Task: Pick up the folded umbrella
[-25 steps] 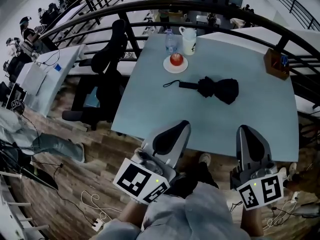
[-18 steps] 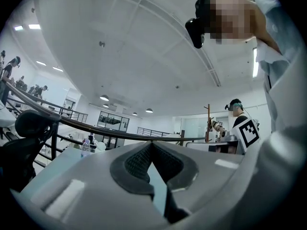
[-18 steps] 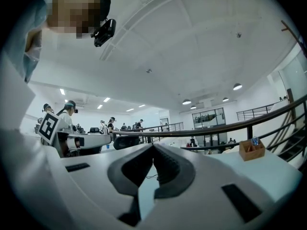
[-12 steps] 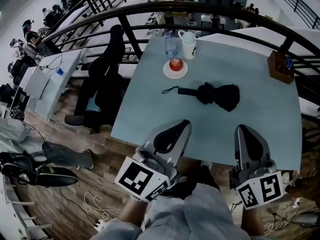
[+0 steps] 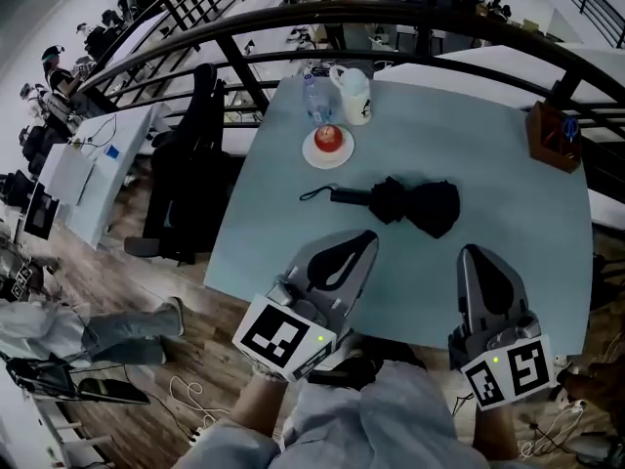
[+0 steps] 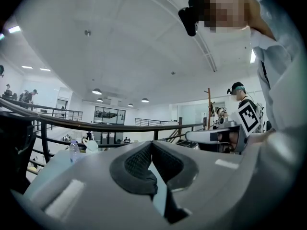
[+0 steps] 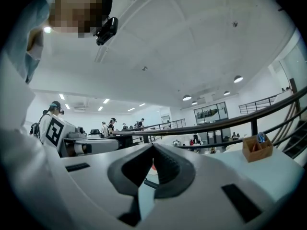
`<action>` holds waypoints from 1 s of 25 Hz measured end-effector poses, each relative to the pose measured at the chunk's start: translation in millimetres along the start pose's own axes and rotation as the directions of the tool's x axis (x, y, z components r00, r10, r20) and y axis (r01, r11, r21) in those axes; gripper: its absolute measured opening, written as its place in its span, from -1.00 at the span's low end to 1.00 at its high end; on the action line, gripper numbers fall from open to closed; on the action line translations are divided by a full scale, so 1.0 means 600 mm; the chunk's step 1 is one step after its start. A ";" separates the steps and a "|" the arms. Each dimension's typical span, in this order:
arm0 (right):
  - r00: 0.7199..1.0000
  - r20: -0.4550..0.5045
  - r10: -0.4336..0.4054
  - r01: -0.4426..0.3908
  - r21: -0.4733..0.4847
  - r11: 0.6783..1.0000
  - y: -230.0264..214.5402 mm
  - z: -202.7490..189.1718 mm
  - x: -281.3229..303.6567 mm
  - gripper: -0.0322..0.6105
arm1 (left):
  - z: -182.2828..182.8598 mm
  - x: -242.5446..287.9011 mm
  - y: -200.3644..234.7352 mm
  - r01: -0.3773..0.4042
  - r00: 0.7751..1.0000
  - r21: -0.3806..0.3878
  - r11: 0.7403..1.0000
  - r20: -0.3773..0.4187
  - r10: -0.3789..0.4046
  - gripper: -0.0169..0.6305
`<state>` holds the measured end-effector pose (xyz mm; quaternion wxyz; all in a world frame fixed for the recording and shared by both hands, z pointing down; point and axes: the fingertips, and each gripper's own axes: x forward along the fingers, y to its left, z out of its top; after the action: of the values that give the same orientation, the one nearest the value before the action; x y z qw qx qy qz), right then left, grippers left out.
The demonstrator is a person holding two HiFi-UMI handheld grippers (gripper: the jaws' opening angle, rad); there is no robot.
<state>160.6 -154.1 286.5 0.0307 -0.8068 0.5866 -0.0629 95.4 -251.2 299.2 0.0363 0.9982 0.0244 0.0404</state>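
Left gripper (image 5: 357, 244) and right gripper (image 5: 475, 258), both clenched on nothing, have advanced over the near edge of the pale blue-grey table (image 5: 488, 154) toward the black folded fabric umbrella (image 5: 415, 204) lying untouched mid-table, so the approach appears under way.

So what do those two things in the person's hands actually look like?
The left gripper and right gripper are smooth grey shells, each tapering to two fingers lined with black ribbed pads. Each carries a white cube printed with black square markers at its rear. The person wears a light blue-grey top.
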 end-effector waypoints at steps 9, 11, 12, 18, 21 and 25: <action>0.999 -0.048 0.022 -0.020 0.041 0.999 -0.094 -0.030 0.031 -0.90 | -0.094 0.149 0.018 0.148 0.967 0.140 0.979 -0.229 -0.113 -0.82; 0.998 -0.058 0.022 -0.019 0.052 0.998 -0.110 -0.033 0.037 -0.90 | -0.115 0.177 0.029 0.173 0.950 0.155 0.973 -0.286 -0.124 -0.68; 0.998 -0.061 0.021 -0.017 0.057 0.998 -0.119 -0.035 0.038 -0.90 | -0.126 0.189 0.035 0.185 0.941 0.163 0.969 -0.315 -0.127 -0.62; 0.997 -0.079 0.007 -0.001 0.079 0.997 -0.173 -0.052 0.043 -0.90 | -0.209 0.245 0.045 0.305 0.844 0.242 0.921 -0.517 -0.143 -0.40; 0.996 -0.084 0.001 0.005 0.078 0.997 -0.199 -0.056 0.048 -0.90 | -0.246 0.268 0.046 0.359 0.793 0.268 0.894 -0.593 -0.141 -0.29; 0.996 -0.084 0.024 -0.019 0.068 0.997 -0.221 -0.059 0.056 -0.90 | -0.295 0.299 0.054 0.430 0.720 0.296 0.853 -0.682 -0.126 -0.20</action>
<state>290.8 -144.0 340.0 0.0336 -0.7956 0.5936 -0.1166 260.9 -261.9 492.0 -0.1921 0.8891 0.1977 0.3654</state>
